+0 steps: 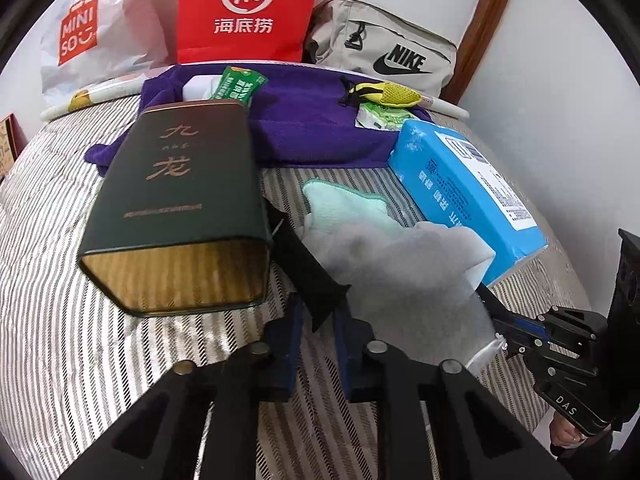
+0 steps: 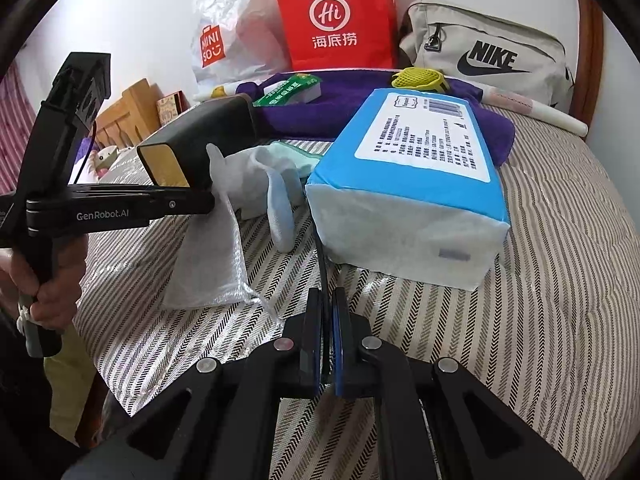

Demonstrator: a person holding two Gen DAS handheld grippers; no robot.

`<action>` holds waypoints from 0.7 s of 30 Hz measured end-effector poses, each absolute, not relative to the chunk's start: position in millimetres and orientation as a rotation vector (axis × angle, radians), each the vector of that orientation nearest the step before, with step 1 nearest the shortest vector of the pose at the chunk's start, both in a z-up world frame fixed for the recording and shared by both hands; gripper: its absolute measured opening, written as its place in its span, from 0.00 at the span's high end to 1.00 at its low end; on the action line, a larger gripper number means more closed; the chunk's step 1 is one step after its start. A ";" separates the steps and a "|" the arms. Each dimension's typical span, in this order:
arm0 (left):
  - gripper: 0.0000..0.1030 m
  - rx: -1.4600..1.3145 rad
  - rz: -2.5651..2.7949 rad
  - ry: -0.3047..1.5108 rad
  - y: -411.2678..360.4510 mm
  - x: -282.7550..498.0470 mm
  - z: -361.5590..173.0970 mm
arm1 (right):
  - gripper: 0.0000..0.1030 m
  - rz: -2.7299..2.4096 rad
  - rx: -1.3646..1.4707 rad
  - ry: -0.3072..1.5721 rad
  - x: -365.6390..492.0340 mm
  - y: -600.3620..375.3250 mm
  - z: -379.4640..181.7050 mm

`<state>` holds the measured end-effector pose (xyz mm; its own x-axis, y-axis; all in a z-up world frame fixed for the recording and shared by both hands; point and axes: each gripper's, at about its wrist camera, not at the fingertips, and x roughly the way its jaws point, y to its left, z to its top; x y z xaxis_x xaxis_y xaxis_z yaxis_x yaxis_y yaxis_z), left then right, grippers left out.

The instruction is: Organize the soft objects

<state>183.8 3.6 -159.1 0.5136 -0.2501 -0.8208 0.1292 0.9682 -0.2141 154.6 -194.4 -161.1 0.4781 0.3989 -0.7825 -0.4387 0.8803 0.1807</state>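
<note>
A grey-white cloth (image 1: 404,276) lies on the striped bed, partly over a mint-green cloth (image 1: 348,208). My left gripper (image 1: 320,316) is shut on a black strap (image 1: 304,264) that runs up beside a dark green tin (image 1: 180,208). In the right wrist view the left gripper's fingers (image 2: 192,202) pinch the grey-white cloth (image 2: 212,256), lifting its edge. My right gripper (image 2: 326,304) is shut on a thin black cord (image 2: 322,268) near a blue tissue pack (image 2: 412,184). A purple towel (image 1: 312,128) lies behind.
A red paper bag (image 1: 244,12), a white Miniso bag (image 1: 88,40) and a grey Nike bag (image 1: 392,52) stand at the wall. A green sachet (image 1: 236,84) and a yellow mesh pouch (image 1: 384,94) lie on the towel. The bed's wooden headboard (image 2: 124,108) is at the left.
</note>
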 end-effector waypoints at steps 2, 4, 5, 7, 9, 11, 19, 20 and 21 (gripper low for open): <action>0.93 -0.142 -0.232 1.002 7.7 180.3 -157.1 | 0.94 0.507 -0.058 0.944 153.3 -193.1 -160.3; 0.93 -0.152 -0.229 0.997 13.2 174.7 -155.2 | 0.94 0.503 -0.067 0.946 151.8 -192.5 -159.9; 0.93 -0.154 -0.229 0.996 15.2 173.0 -154.9 | 0.94 0.502 -0.069 0.948 151.0 -192.4 -159.6; 0.93 -0.160 -0.223 0.999 18.9 170.7 -155.9 | 0.94 0.499 -0.072 0.949 149.8 -192.6 -159.4; 0.93 -0.172 -0.226 1.006 21.0 171.6 -157.5 | 0.94 0.495 -0.073 0.951 149.6 -192.6 -159.2; 0.93 -0.178 -0.230 1.012 21.1 173.1 -158.4 | 0.94 0.490 -0.078 0.954 149.5 -191.8 -158.8; 0.93 -0.177 -0.210 1.036 17.1 182.4 -162.6 | 0.94 0.484 -0.078 0.957 151.0 -190.6 -159.0; 0.93 -0.176 -0.205 1.039 16.0 183.8 -163.7 | 0.94 0.483 -0.073 0.955 152.1 -190.6 -159.3; 0.93 -0.177 -0.201 1.038 15.1 185.0 -164.6 | 0.94 0.482 -0.065 0.955 153.2 -190.7 -159.5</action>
<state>185.0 15.1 -164.6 0.4922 -0.2485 -0.8342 0.0814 0.9673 -0.2401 153.2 -190.7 -159.5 0.4809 0.3666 -0.7965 -0.4233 0.8926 0.1553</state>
